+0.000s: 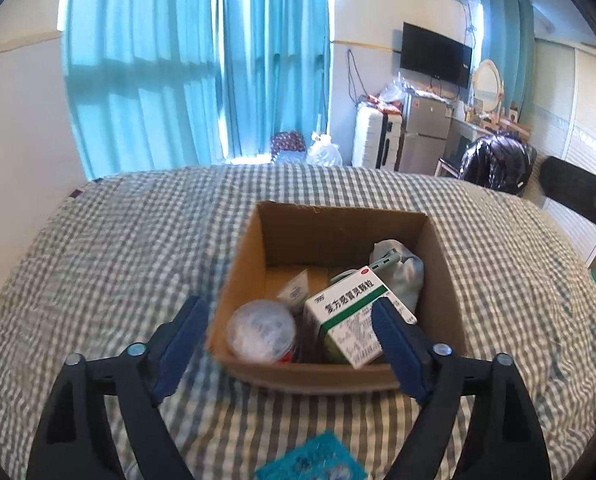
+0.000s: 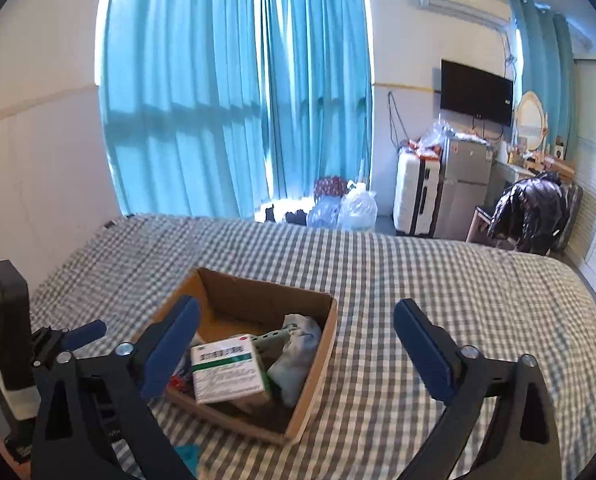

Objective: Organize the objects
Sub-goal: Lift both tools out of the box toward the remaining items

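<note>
An open cardboard box point(image 1: 441, 256) sits on the checked bed; it also shows in the right wrist view point(image 2: 321, 344). Inside lie a white-and-green medicine box point(image 1: 345, 312) point(image 2: 226, 372), a round clear-lidded container point(image 1: 262, 330), a small pale packet point(image 1: 296, 290) and a grey-blue cloth bundle point(image 1: 405, 276) point(image 2: 298, 356). My left gripper point(image 1: 288, 314) is open and empty, its fingers spanning the box's near edge. My right gripper point(image 2: 296, 320) is open and empty, above the box's right side. A teal item point(image 1: 313, 460) lies on the bed under the left gripper.
The checked bedspread point(image 2: 437, 280) spreads all around the box. The left gripper's body point(image 2: 10, 328) shows at the left edge of the right wrist view. Beyond the bed are blue curtains point(image 1: 194, 72), bags, a white suitcase point(image 2: 415, 196), a small fridge and a chair with a black jacket point(image 2: 533, 208).
</note>
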The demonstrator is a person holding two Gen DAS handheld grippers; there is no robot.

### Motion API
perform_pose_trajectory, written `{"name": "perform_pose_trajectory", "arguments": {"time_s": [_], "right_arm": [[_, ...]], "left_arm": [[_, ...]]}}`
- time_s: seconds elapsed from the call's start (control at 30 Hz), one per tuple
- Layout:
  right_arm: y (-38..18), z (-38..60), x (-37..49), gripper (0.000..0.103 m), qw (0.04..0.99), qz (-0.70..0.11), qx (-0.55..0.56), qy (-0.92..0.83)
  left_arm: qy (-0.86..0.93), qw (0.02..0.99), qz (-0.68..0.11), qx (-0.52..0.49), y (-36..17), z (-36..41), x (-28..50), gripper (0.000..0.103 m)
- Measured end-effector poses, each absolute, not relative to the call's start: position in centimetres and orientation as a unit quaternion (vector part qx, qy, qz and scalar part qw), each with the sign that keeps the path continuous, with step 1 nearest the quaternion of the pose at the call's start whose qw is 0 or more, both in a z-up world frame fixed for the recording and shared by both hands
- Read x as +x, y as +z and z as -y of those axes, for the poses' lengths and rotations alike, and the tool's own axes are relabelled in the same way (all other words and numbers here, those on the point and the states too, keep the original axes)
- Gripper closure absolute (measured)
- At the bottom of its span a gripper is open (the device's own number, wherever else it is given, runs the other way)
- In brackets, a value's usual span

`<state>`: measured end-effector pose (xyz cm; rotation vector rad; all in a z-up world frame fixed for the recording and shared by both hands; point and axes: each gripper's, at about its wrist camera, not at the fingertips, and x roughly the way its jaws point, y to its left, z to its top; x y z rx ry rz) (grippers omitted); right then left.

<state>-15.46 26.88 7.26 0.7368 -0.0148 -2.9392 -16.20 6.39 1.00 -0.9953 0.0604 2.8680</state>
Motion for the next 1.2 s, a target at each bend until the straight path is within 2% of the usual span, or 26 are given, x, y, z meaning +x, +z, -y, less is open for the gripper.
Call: {"name": "perform_pose_trajectory", "arguments": {"time_s": [0.2,0.4,0.6,0.73,1.0,1.2], "right_arm": [[9.4,-26.2,-9.3,0.000,0.064,0.012,0.244,-0.968],[9.1,-25.5,-5.2,0.000,0.051,-0.002,0.251,-0.967],[4.7,-25.3,-2.6,0.000,0.041,0.008,0.287,-0.957],[1.0,-24.5,-1.5,0.000,0.033,-0.019,0.307,-0.951],[-7.9,-22.7,-1.5,0.000,0.063,-0.040,0.411,-0.908],[-11.0,-21.5,-1.9,0.000,0.077,-0.043,0.460,-0.883]], "left_arm": [[0.954,0.035,-0.011,-0.297,4.7,-4.1,-11.2,0.005],[0.959,0.035,-0.015,-0.281,5.4,-3.8,-6.9,0.000],[0.951,0.030,-0.025,-0.307,1.4,-3.9,-3.3,0.000],[0.946,0.012,-0.028,-0.324,-2.0,-3.6,-1.7,0.000],[0.925,0.001,-0.054,-0.375,-7.9,-3.2,-2.0,0.000],[0.909,0.014,-0.072,-0.409,-11.0,-3.0,-2.6,0.000]]}}
